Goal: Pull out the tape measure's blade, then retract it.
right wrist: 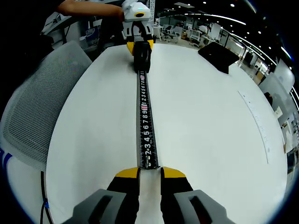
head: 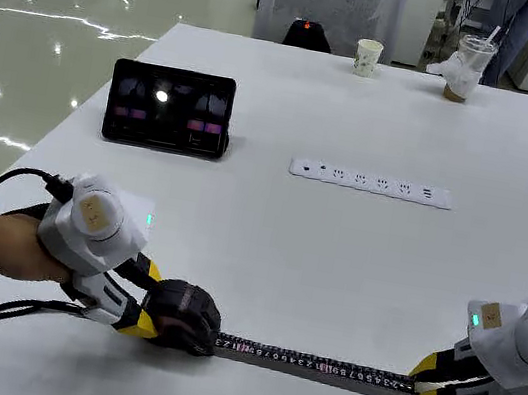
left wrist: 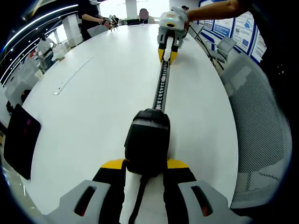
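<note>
The black tape measure case point(head: 181, 315) lies on the white table point(head: 336, 250) near the front edge, and my left gripper point(head: 147, 304) is shut on it. In the left gripper view the case point(left wrist: 147, 142) sits between the yellow jaw tips. Its black blade point(head: 317, 366) with white numbers runs flat along the table to the right. My right gripper point(head: 427, 384) is shut on the blade's end. The right gripper view shows the blade point(right wrist: 145, 116) stretching from the jaws to the far case point(right wrist: 141, 55) and the left gripper point(right wrist: 138, 44).
A dark tablet point(head: 169, 108) stands at the back left. A white power strip point(head: 370, 183) lies mid-table. A paper cup point(head: 367, 58) and a plastic cup with a straw point(head: 466, 64) sit at the far edge. A mesh chair point(right wrist: 42, 107) stands beside the table.
</note>
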Demonstrator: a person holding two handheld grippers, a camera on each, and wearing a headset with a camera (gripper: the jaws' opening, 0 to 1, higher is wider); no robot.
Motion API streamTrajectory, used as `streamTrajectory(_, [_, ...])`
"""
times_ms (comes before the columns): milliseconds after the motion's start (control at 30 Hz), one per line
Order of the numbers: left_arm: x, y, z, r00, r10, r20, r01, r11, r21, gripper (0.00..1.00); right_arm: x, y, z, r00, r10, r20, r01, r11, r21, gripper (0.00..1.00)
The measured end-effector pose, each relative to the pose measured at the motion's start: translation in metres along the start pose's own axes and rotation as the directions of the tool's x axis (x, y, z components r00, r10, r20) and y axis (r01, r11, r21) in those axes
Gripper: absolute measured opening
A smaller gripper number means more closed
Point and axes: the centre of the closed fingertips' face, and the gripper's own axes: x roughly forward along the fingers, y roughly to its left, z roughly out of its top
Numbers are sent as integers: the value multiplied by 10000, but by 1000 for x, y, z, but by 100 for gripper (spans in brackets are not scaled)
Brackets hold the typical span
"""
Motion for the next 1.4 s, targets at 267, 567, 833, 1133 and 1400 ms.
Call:
streamTrajectory(267, [-4, 2, 4, 9995, 261, 150, -258, 9994, -210, 30, -7, -2, -4, 9991, -414, -55, 415, 9990, 156, 19])
streamTrajectory(567, [-9, -3, 0, 9987, 499, 68, -495, 9972, -567, 42, -14, 4, -6, 9976, -689, -33, 690, 9968, 396, 28])
streamTrajectory(833, [-15, -11, -6, 9952, 938, 268, -897, 9879, -1264, 54, -18, 12, -8, 9963, -864, 13, 862, 9944, 617, 33])
streamTrajectory(1133, [-19, -23, -12, 9911, 1235, 489, -1116, 9739, -1977, 65, -19, 19, -9, 9917, -1275, 165, 1246, 9850, 1195, 42])
streamTrajectory(1400, [-25, -28, -15, 9848, 1621, 623, -1424, 9590, -2450, 71, -25, 23, -6, 9851, -1661, 435, 1554, 9702, 1857, 50])
